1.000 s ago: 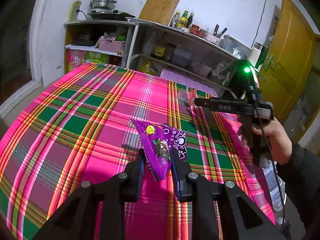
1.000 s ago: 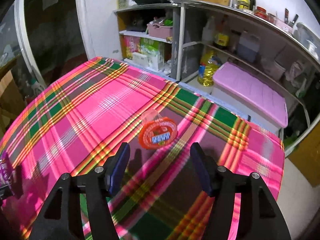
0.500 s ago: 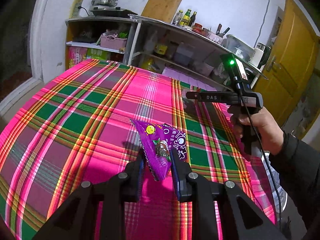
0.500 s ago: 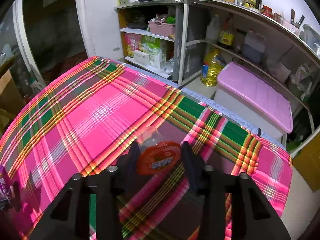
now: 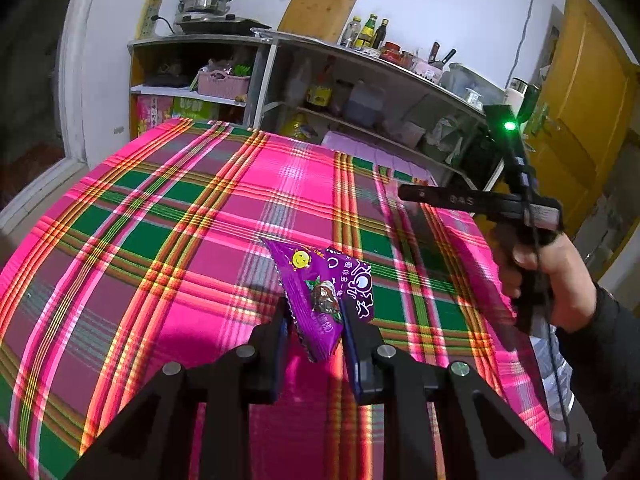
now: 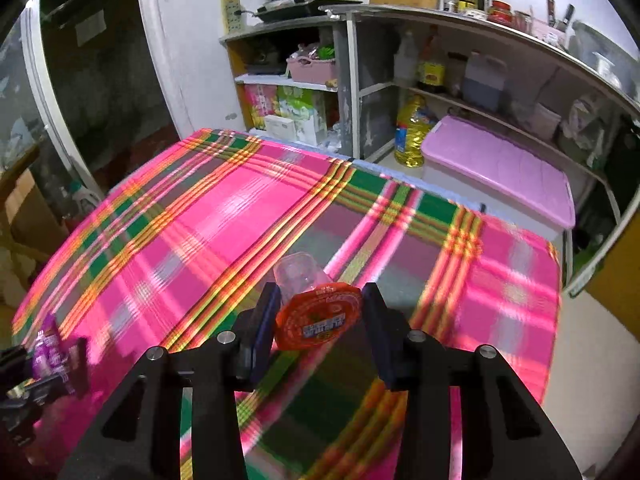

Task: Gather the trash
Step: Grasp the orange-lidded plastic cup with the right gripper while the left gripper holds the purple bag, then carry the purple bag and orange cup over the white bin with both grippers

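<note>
Left claw (image 5: 314, 322) grips purple wrapper (image 5: 320, 292); right claw (image 6: 318, 312) clamps jelly cup (image 6: 316, 312) above tablecloth (image 6: 224, 208).

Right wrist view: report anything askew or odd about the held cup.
The clear jelly cup lies tipped on its side between the right gripper jaws, orange foil lid facing the camera. Nothing spilled on the plaid tablecloth.

L gripper (image 5: 314, 322) jaws clamped, pointing down-fwd. R gripper (image 6: 319, 314) jaws pinched, R hand (image 5: 548, 280) gripping handle.
</note>
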